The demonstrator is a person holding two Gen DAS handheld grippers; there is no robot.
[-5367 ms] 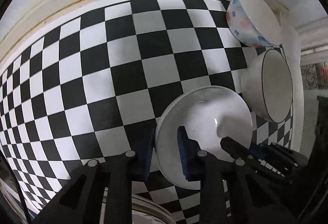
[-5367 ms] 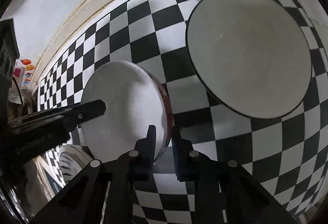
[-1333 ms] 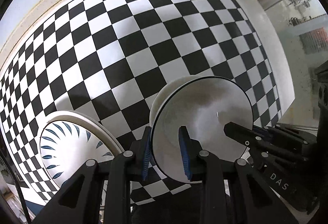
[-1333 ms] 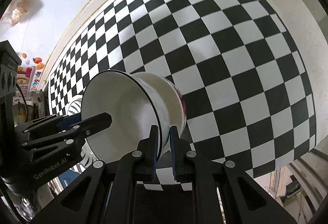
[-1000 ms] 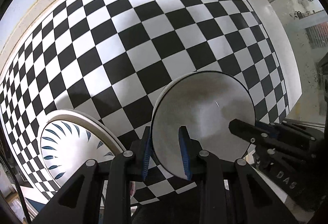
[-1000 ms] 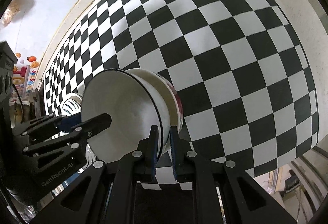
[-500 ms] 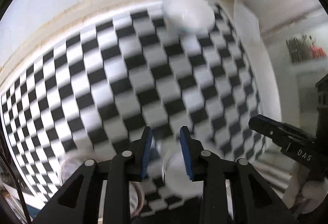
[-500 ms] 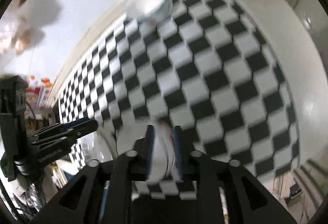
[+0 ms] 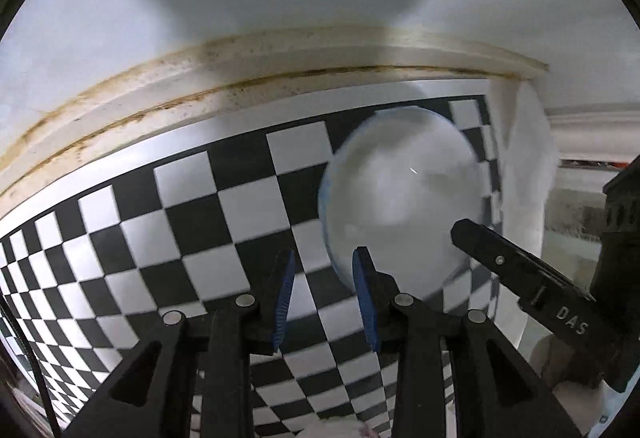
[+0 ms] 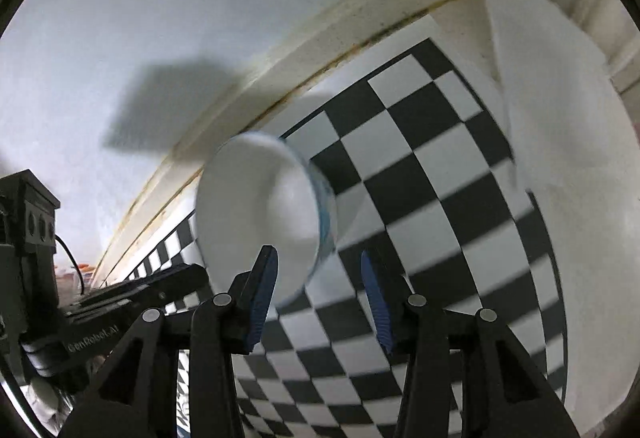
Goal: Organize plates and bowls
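A white bowl [image 9: 400,205] with a blue patterned outside stands on the checkered cloth [image 9: 192,205] near the back wall, blurred by motion. In the left wrist view my left gripper [image 9: 324,298] hovers just left of the bowl's near rim, open with nothing between its blue pads. One finger [image 9: 500,262] of the right gripper reaches over the bowl's right side. In the right wrist view my right gripper [image 10: 320,298] has its jaws opening, and the near right rim of the bowl [image 10: 260,209] lies between the pads without being pressed. The left gripper's fingers [image 10: 172,280] show at lower left.
A stained ledge [image 9: 200,77] and a white wall run along the back of the cloth. A white folded sheet [image 10: 552,97] lies along the right side, also seen in the left wrist view as a white sheet [image 9: 524,173]. The table's right edge is just beyond it.
Both grippers let go of the black-rimmed bowl on the stack and swept across the cloth to the patterned bowl at the back. The right jaws have spread wider.
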